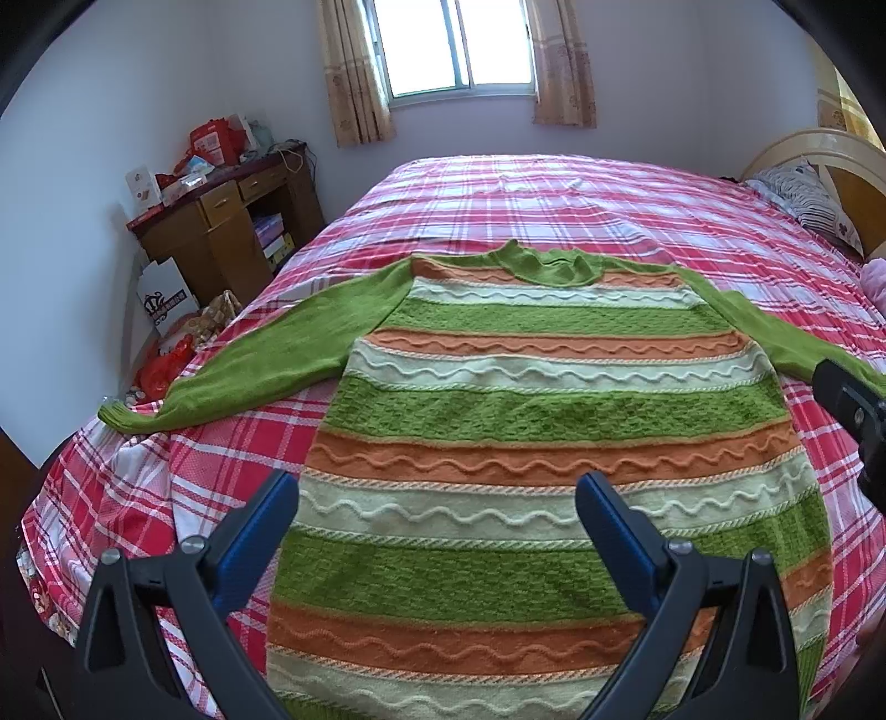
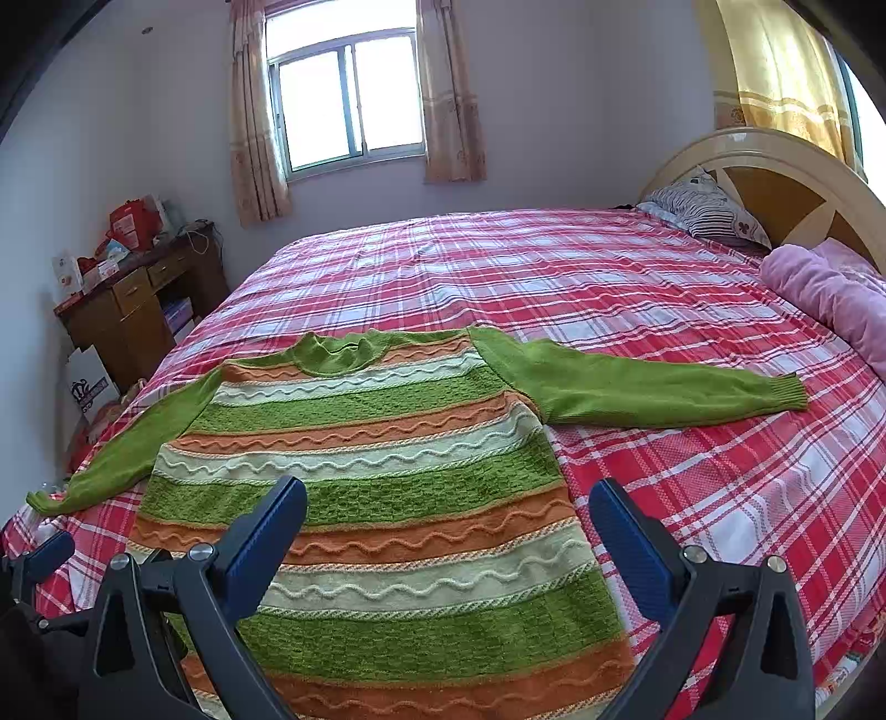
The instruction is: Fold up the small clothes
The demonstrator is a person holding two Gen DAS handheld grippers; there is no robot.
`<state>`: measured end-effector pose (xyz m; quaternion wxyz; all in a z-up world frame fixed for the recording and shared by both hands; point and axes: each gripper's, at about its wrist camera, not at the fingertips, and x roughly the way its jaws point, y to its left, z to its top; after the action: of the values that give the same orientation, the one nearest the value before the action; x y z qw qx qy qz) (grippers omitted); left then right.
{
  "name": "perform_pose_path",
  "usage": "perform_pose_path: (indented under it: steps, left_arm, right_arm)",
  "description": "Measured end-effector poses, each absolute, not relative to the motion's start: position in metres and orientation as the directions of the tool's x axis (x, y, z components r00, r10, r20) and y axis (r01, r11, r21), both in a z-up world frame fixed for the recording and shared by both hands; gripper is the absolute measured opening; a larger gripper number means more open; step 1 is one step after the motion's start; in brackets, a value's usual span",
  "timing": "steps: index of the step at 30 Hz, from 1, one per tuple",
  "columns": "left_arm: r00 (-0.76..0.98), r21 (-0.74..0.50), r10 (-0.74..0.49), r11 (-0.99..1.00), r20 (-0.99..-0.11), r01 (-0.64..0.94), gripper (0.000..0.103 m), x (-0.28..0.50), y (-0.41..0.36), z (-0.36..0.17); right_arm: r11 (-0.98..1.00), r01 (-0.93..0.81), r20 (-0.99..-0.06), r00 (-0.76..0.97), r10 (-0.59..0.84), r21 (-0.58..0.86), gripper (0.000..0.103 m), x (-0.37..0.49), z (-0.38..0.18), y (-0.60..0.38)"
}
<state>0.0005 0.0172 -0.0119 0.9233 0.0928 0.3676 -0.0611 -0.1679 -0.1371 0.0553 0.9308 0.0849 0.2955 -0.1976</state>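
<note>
Sweater lay flat on bed, collar toward far window, both sleeves spread sideways. Left gripper hung above hem, jaws apart; right gripper likewise, near sweater's right edge. Desk stood left of bed. Pillow and blanket lay right, against headboard.

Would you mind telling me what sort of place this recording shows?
Most likely a home bedroom: a striped sweater lies flat on a bed with a plaid cover, there is a pillow by the headboard, and a curtained window is behind.
</note>
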Motion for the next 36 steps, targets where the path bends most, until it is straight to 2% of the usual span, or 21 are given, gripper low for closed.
perform_pose_path:
  steps: [36]
  left_arm:
    - [0.707,0.119,-0.041,0.977,-0.706,0.175,0.103,0.0089,0.0157,-0.0196]
  right_arm:
    - [0.911,0.410,-0.598,0.740,-0.307,0.039,0.102,-0.1613,0.0492,-0.1364]
